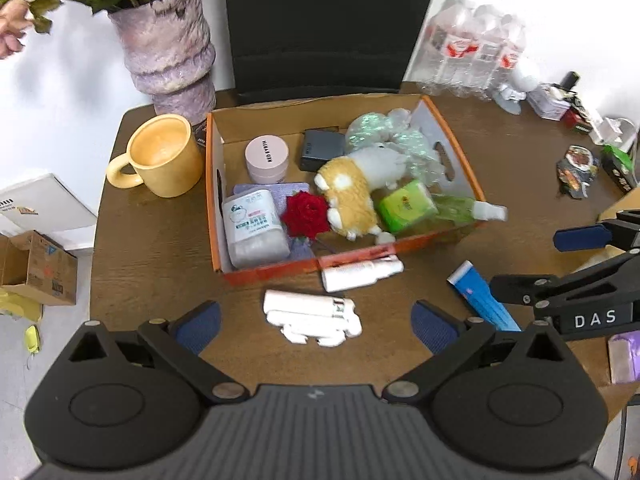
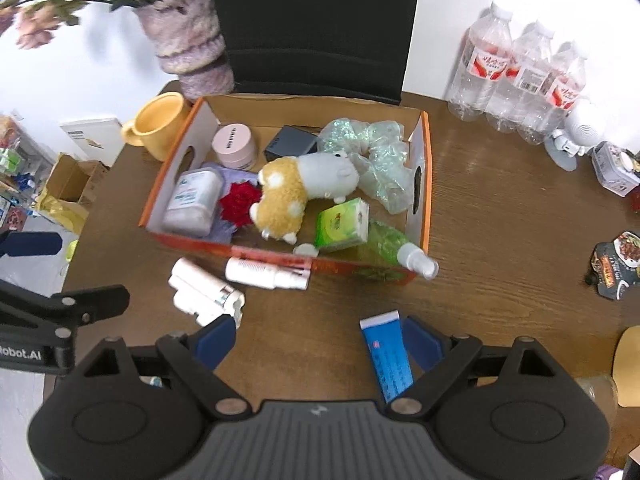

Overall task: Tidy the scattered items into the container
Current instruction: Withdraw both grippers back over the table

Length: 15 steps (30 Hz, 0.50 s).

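Observation:
An orange cardboard box (image 1: 272, 273) (image 2: 200, 242) holds a plush toy (image 1: 352, 196), a red rose, a pink jar, wipes, a tissue pack and crumpled film. A green spray bottle (image 2: 400, 248) pokes over its near right corner. On the table before it lie a white bottle (image 1: 360, 274) (image 2: 268, 272), a white bundle of tubes (image 1: 312, 318) (image 2: 204, 292) and a blue tube (image 1: 480, 296) (image 2: 386, 356). My left gripper (image 1: 316, 324) is open, the white bundle in the gap, untouched. My right gripper (image 2: 318, 342) is open, the blue tube beside its right pad.
A yellow mug (image 1: 164, 156) and a purple vase (image 1: 168, 48) stand left of the box, a black chair back (image 1: 320, 20) behind it. Water bottles (image 2: 516, 76), small boxes and a snack packet (image 2: 616, 264) crowd the table's right side. A cardboard box (image 1: 40, 268) sits on the floor left.

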Tool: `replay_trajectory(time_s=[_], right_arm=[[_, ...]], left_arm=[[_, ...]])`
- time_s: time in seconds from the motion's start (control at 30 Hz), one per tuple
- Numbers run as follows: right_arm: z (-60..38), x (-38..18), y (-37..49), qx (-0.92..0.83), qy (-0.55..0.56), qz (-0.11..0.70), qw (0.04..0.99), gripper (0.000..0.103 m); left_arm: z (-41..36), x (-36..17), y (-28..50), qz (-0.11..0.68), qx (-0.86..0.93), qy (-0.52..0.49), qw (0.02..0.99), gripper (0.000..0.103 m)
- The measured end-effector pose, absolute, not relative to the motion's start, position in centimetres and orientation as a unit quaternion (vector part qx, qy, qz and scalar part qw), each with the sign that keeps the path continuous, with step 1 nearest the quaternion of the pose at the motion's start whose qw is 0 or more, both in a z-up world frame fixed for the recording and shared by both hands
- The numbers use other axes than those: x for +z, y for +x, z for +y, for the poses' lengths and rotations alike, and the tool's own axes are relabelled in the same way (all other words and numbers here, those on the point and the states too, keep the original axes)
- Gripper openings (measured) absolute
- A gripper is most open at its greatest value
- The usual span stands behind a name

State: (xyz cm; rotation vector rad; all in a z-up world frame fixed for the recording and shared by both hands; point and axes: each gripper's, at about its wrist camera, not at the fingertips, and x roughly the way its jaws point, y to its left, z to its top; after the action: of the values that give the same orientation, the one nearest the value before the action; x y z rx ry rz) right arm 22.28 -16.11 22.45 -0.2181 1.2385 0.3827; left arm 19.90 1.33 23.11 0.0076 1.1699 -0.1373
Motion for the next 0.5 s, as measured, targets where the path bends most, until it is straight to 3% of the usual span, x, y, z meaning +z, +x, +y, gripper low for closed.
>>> replay_trajectory(time_s=[0.4, 0.5], right_arm=[[-19.3, 23.5, 14.8, 0.208, -0.079, 0.537, 0.814, 0.091], [-20.3, 22.7, 12.0, 0.207, -0.069, 0.500, 0.838, 0.091]], left_arm=[[-0.1, 24.1, 12.0, 0.521, -0.082, 0.002, 0.850, 0.103], [-0.5, 23.7, 8.7, 0.475, -0.099, 0.007, 0.875, 0.103]])
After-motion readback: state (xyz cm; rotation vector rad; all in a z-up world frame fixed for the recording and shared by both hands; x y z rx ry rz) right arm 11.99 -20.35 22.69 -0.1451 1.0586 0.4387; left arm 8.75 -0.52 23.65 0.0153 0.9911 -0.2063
